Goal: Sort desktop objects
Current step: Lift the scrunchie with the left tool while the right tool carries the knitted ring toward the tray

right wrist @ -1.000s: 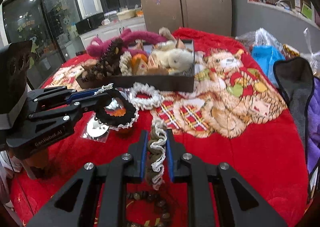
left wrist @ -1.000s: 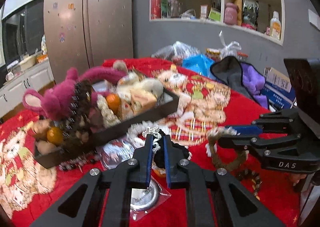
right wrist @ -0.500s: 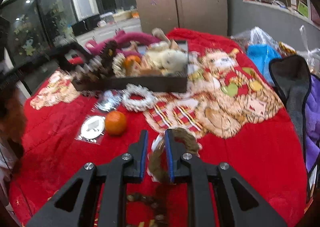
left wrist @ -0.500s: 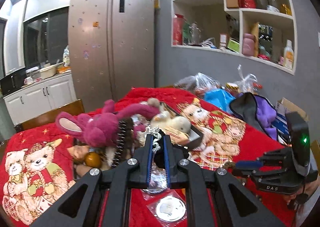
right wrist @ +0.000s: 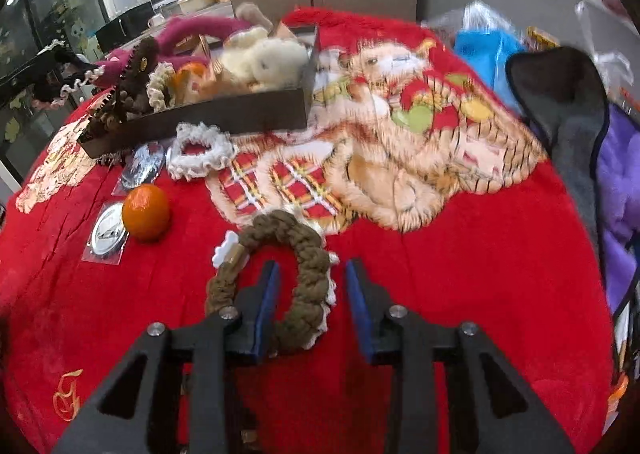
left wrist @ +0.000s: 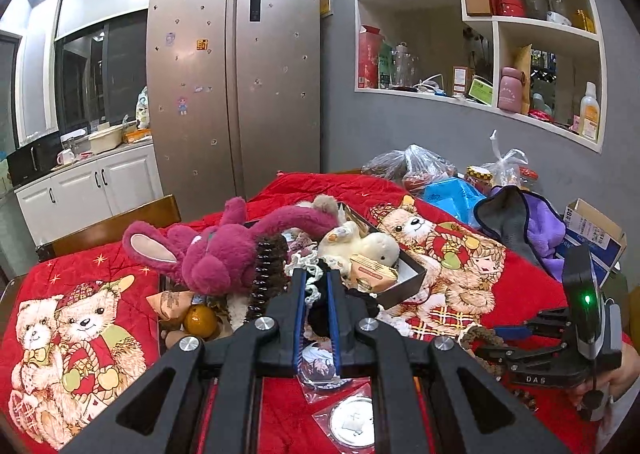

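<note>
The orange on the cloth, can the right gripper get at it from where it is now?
Probably yes. The orange sits alone on the red cloth, nothing over it. But the right gripper, jaws opening, straddles the brown scrunchie.

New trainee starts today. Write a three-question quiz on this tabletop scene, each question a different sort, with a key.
1. True or false: the right gripper clamps the brown braided scrunchie.
2. What lies directly beside the loose tangerine? A) packaged silver coin B) a purple cloth C) a glass jar
3. Fill in: the left gripper holds a black lace-trimmed ____.

Key: 1 false, its fingers are opening, the scrunchie on the red blanket; 2 A; 3 scrunchie.
</note>
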Action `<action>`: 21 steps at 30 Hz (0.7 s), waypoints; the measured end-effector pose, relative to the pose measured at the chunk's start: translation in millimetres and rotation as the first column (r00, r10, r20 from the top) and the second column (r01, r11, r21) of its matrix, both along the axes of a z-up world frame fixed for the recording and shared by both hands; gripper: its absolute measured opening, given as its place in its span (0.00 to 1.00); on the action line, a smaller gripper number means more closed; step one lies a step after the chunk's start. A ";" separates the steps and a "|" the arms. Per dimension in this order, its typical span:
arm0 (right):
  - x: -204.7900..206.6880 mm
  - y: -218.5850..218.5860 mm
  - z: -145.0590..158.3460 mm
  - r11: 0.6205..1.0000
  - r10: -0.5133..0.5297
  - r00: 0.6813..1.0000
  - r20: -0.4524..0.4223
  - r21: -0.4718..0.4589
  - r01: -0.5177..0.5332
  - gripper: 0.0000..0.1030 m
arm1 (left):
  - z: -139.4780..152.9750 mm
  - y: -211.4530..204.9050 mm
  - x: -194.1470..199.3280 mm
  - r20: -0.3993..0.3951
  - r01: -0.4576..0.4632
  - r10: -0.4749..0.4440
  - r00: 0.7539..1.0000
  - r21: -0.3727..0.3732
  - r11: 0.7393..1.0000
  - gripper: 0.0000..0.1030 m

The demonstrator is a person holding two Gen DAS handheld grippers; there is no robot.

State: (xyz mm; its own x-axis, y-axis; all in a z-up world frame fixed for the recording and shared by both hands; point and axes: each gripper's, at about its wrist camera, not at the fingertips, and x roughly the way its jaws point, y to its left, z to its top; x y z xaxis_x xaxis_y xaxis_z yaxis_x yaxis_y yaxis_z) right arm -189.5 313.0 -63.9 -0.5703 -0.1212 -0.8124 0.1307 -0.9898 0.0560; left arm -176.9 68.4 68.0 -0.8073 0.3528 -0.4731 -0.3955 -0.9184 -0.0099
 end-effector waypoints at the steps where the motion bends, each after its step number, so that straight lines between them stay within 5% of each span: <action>1: 0.7 -2.3 -0.4 1.000 0.007 1.000 -0.009 0.016 -0.007 0.32 | 1.4 -1.7 -0.6 -0.006 -0.006 0.006 1.000 0.000 1.000 0.10; 3: 2.4 -7.5 1.7 0.999 0.024 0.999 -0.039 0.036 -0.023 0.10 | 4.7 -6.4 -2.6 -0.011 -0.017 0.017 1.000 0.008 1.000 0.10; 6: 9.9 -20.1 13.7 0.996 0.044 0.988 -0.148 0.086 -0.032 0.09 | 11.1 -16.6 -6.4 -0.027 -0.047 0.048 0.998 0.016 0.999 0.10; 14: 14.7 -10.5 35.7 0.997 -0.019 0.973 -0.231 -0.083 -0.001 0.09 | 25.1 -47.5 -20.6 -0.090 -0.137 0.138 0.986 0.011 0.990 0.10; 21: 26.2 -12.2 62.3 0.991 -0.061 0.933 -0.356 -0.129 0.015 0.09 | 14.2 -61.0 -52.4 0.012 -0.114 0.115 0.993 -0.021 0.993 0.10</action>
State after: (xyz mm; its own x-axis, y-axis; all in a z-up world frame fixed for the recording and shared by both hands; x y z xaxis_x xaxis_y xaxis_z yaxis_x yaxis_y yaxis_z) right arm -163.4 300.8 -1.6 -0.8267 -0.1794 -0.5332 0.1272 -0.9829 0.1334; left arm -229.3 7.4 82.2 -0.8355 0.2485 -0.4901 -0.2876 -0.9577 0.0046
